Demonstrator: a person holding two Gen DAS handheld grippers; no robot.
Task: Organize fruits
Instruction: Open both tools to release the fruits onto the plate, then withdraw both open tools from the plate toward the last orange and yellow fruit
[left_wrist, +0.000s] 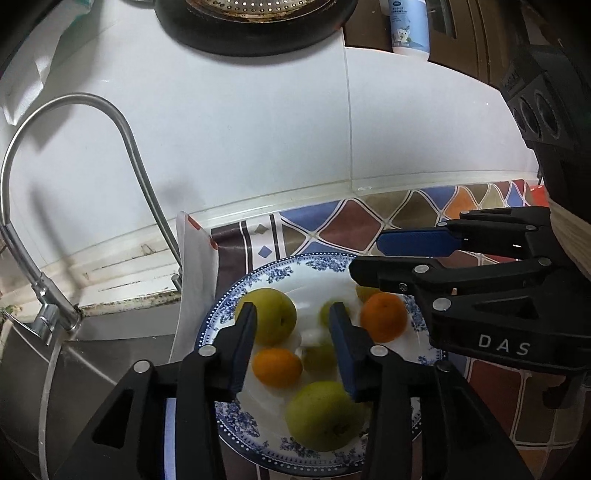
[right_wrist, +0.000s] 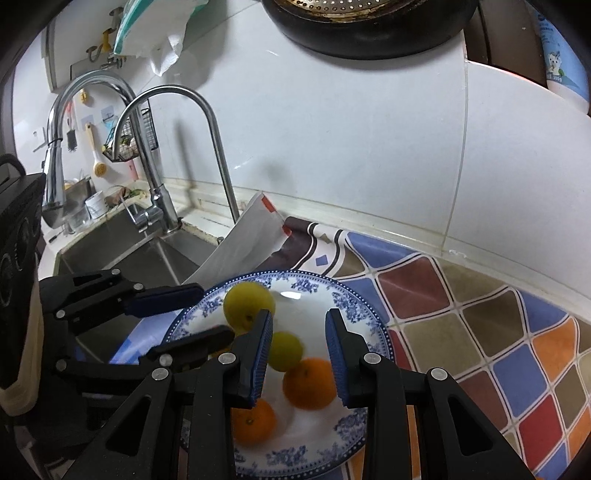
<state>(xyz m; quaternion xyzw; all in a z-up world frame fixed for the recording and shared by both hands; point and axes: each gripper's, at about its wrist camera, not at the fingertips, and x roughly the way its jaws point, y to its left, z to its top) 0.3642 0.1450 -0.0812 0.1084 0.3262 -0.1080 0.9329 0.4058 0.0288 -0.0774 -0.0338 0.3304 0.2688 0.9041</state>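
A blue-and-white patterned plate sits on a colourful diamond-pattern mat and holds several green fruits and two oranges. In the left wrist view, my left gripper is open and empty above the plate, over an orange with a green fruit to its left and a big green one nearer. My right gripper is open and empty over the plate's right part, above another orange and a green fruit. My left gripper shows at the left in the right wrist view.
A steel sink with curved taps lies left of the plate. A white cutting board leans between sink and plate. White tiled wall stands behind. A dark pan hangs above, with a white bottle beside it.
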